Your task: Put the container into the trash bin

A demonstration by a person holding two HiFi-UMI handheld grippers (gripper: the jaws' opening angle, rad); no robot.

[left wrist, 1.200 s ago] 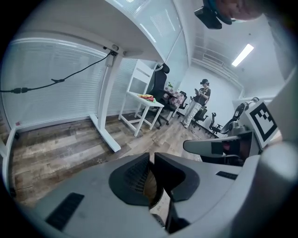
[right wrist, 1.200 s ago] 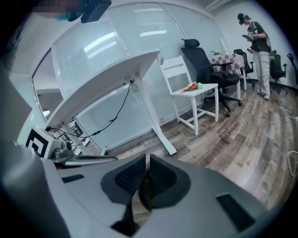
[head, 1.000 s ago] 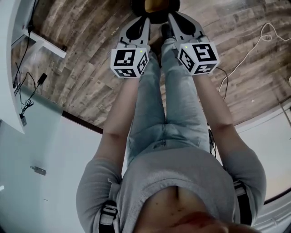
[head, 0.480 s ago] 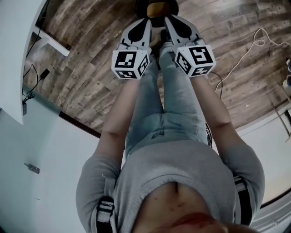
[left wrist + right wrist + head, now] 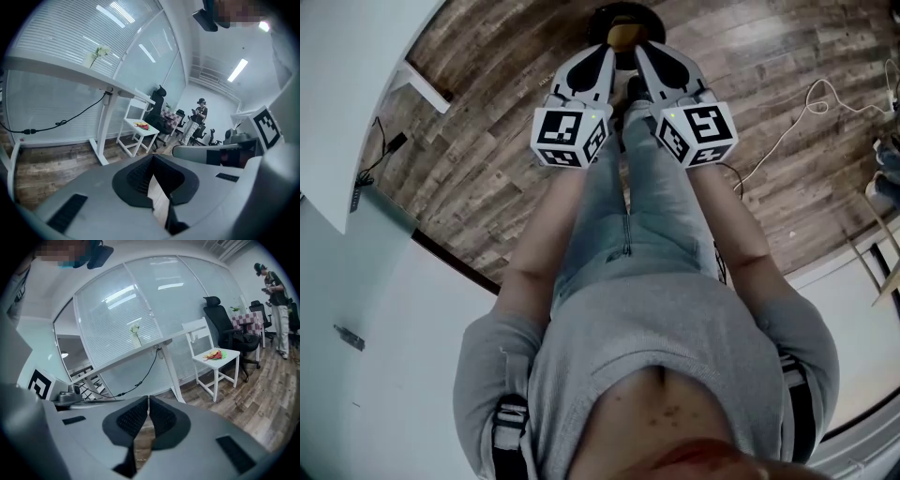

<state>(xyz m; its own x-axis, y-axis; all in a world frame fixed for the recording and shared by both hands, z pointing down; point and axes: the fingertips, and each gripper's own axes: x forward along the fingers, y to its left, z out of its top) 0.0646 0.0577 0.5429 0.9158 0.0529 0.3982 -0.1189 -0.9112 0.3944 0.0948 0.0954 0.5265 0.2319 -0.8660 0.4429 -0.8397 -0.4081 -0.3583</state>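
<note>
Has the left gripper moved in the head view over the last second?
Yes. The left gripper has lifted: the wood floor and white desk leg look farther below it now.

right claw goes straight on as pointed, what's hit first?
Nothing near. The shut, empty right claw aims under the white desk at the window blinds; the dangling cable hangs near that line. Depth unclear.

We have lifted the left gripper [image 5: 606, 54] and right gripper [image 5: 641, 54], their tips now closer together, and the far trash bin [image 5: 652, 18] shows more fully.
</note>
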